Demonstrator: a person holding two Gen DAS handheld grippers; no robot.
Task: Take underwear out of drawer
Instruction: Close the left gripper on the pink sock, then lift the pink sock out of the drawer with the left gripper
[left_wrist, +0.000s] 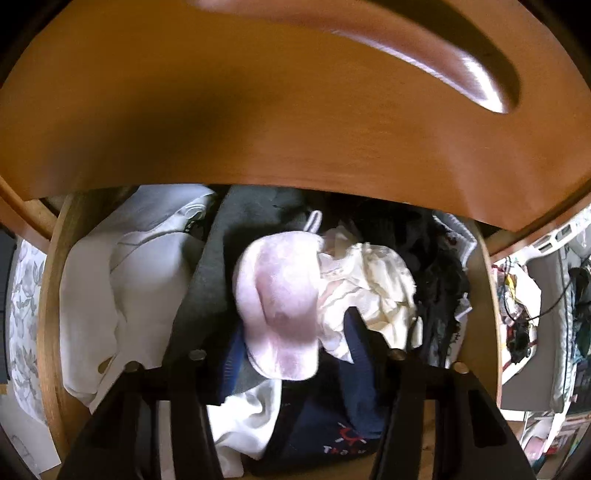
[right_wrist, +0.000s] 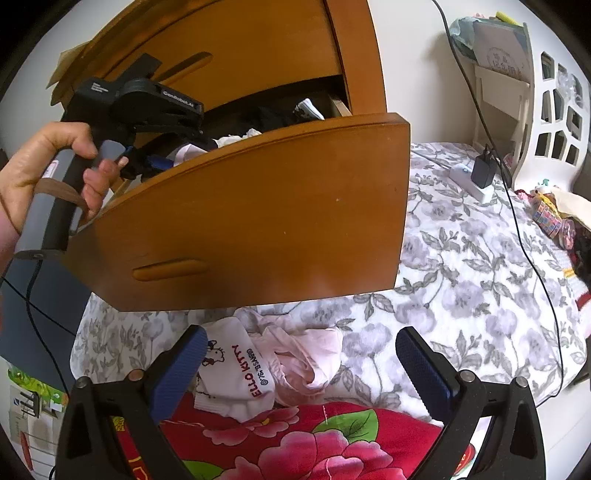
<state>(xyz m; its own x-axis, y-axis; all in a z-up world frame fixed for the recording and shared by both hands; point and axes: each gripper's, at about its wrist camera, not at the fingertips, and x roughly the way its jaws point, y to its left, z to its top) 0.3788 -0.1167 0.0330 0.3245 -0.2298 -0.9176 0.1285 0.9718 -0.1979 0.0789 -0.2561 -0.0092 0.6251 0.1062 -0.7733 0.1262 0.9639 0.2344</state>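
Pink underwear (left_wrist: 280, 306) sits between left gripper (left_wrist: 291, 332) fingers in drawer (left_wrist: 48, 295), grip unclear; right gripper (right_wrist: 299, 354) wide, empty.

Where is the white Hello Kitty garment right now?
In the right wrist view the Hello Kitty garment lies on the floral bedspread below the open drawer front, beside pale pink underwear, just inside the open right gripper's left finger.
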